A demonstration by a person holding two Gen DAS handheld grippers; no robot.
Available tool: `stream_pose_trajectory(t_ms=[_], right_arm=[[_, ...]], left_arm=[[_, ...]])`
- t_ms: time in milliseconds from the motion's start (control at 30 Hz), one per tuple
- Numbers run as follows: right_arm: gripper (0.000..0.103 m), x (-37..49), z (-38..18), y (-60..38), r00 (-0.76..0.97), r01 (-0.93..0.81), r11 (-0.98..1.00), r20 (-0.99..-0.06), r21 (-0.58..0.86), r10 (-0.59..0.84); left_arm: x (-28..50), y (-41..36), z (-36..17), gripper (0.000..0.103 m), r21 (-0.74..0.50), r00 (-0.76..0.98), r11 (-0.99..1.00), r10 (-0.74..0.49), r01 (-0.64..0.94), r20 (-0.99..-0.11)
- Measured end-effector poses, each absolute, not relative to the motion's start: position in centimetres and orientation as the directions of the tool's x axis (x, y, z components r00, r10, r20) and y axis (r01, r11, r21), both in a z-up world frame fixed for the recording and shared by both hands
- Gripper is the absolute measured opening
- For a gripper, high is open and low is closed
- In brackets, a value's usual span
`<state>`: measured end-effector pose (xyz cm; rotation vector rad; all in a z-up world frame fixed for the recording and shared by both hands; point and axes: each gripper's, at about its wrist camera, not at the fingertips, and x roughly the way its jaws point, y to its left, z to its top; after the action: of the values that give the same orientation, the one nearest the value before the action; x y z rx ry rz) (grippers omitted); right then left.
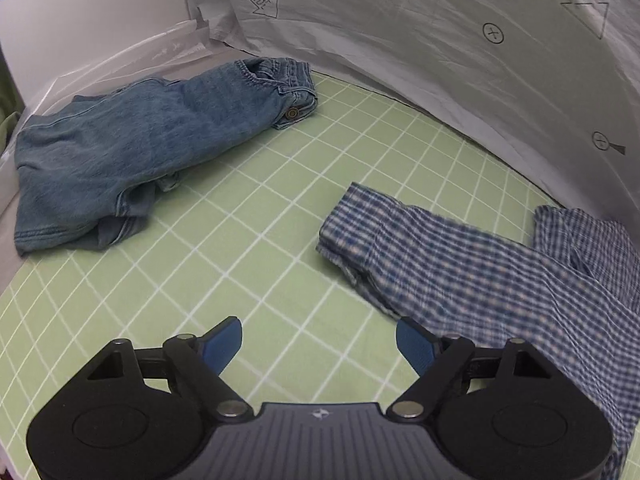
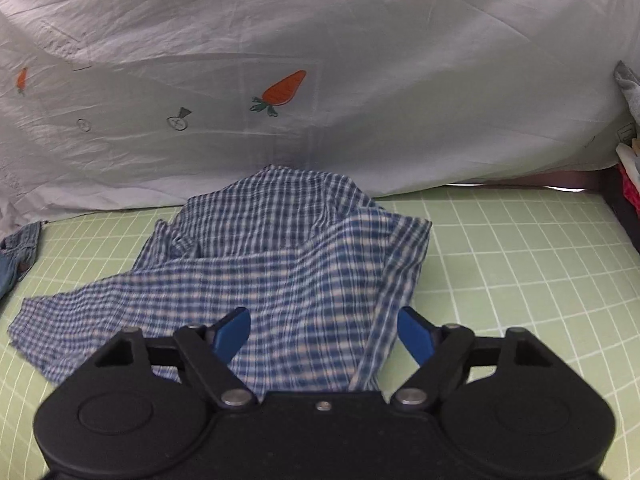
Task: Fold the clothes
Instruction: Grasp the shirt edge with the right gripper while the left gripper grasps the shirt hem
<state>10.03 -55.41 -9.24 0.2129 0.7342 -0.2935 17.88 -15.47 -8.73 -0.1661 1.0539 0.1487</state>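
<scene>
Both tongs, left tongs (image 1: 319, 340) and right tongs (image 2: 324, 330), gape empty; checked shirt (image 2: 280, 264) lies rumpled on table (image 2: 520, 260), denim shorts (image 1: 132, 152) set aside.

Your left wrist camera sits just behind the left gripper (image 1: 319, 344), low over the green grid mat (image 1: 248, 216), looking forward and slightly down toward the back corner, where the white sheet (image 1: 420, 40) hangs. The denim garment (image 1: 132, 148) lies far left; the checked shirt (image 1: 480, 264) enters from the right.

Your right wrist camera sits behind the right gripper (image 2: 324, 334), close above the checked shirt (image 2: 280, 264), facing straight at the sheet (image 2: 320, 60).

Both views share the shirt, mat and sheet; the denim (image 2: 16, 256) shows only at the right view's left edge.
</scene>
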Motion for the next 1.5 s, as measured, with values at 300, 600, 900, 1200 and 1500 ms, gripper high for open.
stream_pose_trajectory(t_ms=[300,600,900,1200,1500], right_arm=[[0.014,13.1,-9.8,-56.2,0.692,0.361,0.93,-0.689,0.072,-0.215],[0.002,14.2,-8.8,-55.9,0.719,0.334,0.939,-0.666,0.078,-0.2],[0.001,16.1,-6.9,-54.2,0.778,0.234,0.968,-0.615,0.091,-0.13],[0.067,17.8,-8.3,-55.2,0.735,0.346,0.929,-0.654,0.132,-0.18],[0.021,19.2,-11.9,-61.6,0.669,0.479,0.838,-0.726,0.261,-0.156]], left_arm=[[23.7,-14.9,-12.4,0.054,-0.077,0.479,0.981,0.019,-0.18,-0.878],[23.6,-15.2,-12.8,0.005,-0.13,0.511,0.975,-0.022,-0.177,-0.859],[21.3,-11.3,-5.0,0.003,-0.203,0.693,0.947,0.027,-0.248,-0.72],[22.0,-7.4,-11.2,0.005,-0.162,0.556,0.892,0.113,-0.421,-0.823],[21.9,-7.1,-13.0,0.009,-0.139,0.529,0.897,0.117,-0.42,-0.84]])
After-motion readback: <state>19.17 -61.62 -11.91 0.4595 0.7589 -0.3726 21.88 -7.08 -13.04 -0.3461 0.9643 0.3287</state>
